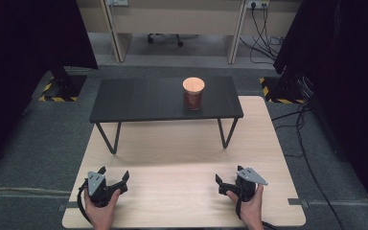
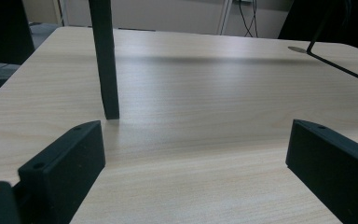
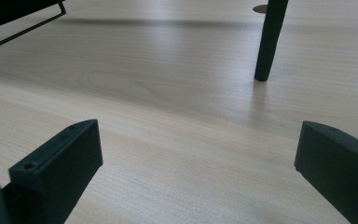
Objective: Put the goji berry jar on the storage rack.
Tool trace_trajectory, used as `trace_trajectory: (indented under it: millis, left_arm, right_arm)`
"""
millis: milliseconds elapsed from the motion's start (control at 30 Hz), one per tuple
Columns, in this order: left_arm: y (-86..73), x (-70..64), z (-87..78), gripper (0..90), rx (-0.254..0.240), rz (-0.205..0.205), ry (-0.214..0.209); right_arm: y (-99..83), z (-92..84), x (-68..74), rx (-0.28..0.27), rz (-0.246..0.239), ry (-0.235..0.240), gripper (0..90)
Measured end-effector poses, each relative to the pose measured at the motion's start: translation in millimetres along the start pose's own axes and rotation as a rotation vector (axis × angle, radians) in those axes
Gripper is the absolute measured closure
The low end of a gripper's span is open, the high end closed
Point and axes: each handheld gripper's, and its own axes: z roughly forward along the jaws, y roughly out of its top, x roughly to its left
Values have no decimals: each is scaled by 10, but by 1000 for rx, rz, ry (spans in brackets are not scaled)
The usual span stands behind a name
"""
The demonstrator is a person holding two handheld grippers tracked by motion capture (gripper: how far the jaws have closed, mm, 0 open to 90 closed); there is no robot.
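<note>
A glass jar with a round wooden lid and reddish-brown contents stands upright on a low black shelf at the far side of the light wooden table. My left gripper rests near the table's front left, held by a hand. In the left gripper view the left gripper has its jaws wide apart over bare wood. My right gripper sits at the front right, also open, and in the right gripper view the right gripper has nothing between its jaws. Both are well short of the jar.
The shelf stands on thin black metal legs; one leg rises just ahead of the left gripper, another leg ahead of the right. Dark curtains flank the table, and cables run over the grey carpet at the right.
</note>
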Motion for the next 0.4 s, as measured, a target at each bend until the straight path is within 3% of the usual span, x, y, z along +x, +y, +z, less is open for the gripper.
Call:
trace_trajectory:
  millis: [400]
  left_arm:
    - [13, 3, 5, 37, 8, 7, -3]
  right_arm:
    - [22, 12, -16, 12, 6, 6, 9]
